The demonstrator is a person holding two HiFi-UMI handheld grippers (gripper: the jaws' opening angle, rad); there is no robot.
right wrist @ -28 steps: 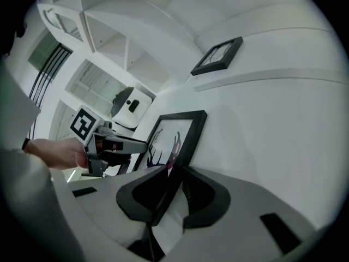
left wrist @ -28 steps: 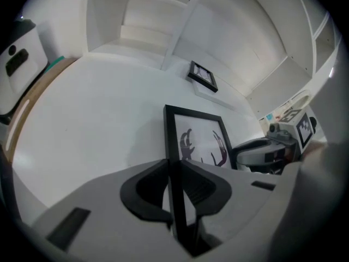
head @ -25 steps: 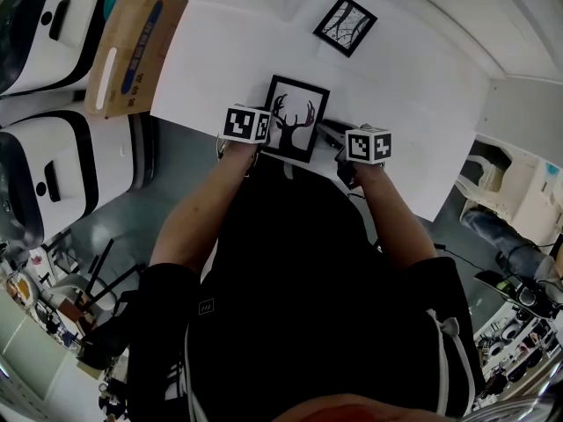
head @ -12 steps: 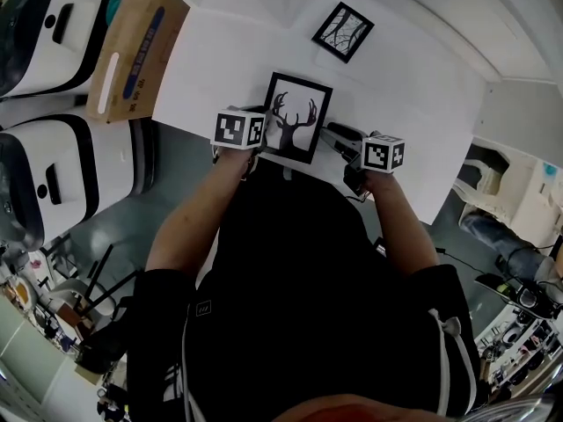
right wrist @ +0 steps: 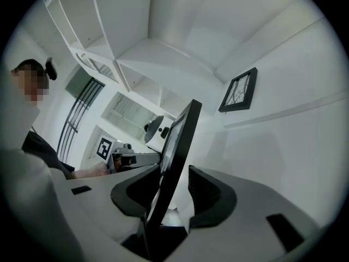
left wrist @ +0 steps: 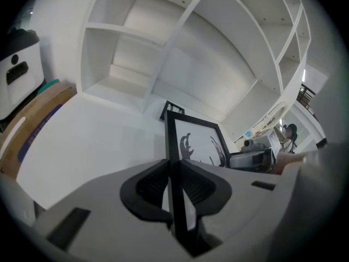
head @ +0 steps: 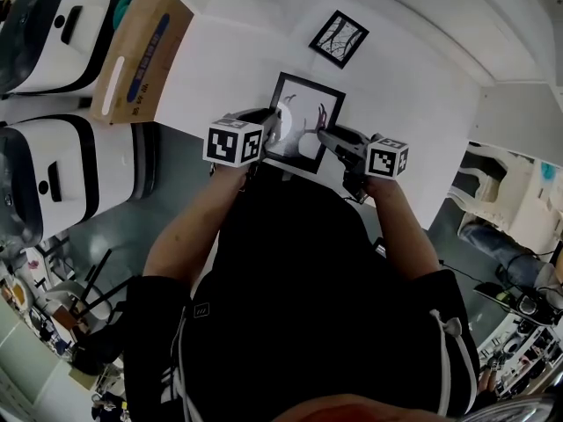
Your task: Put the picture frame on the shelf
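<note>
Big white table (head: 413, 130), white shelves (left wrist: 163, 48) behind it, left gripper (head: 271, 123) pinching the picture frame (head: 303, 104) by its edge, right gripper (head: 331, 137) jaws just opened wide, frame loose between them.

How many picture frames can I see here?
2. The deer picture frame is gripped in the left tongs; a smaller frame lies farther back on the white surface. None appear hidden.

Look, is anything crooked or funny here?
The deer picture frame hangs tilted over the white table, pinched only by the left gripper. The jaws of the right gripper have just been opening and stand loose around its edge.
</note>
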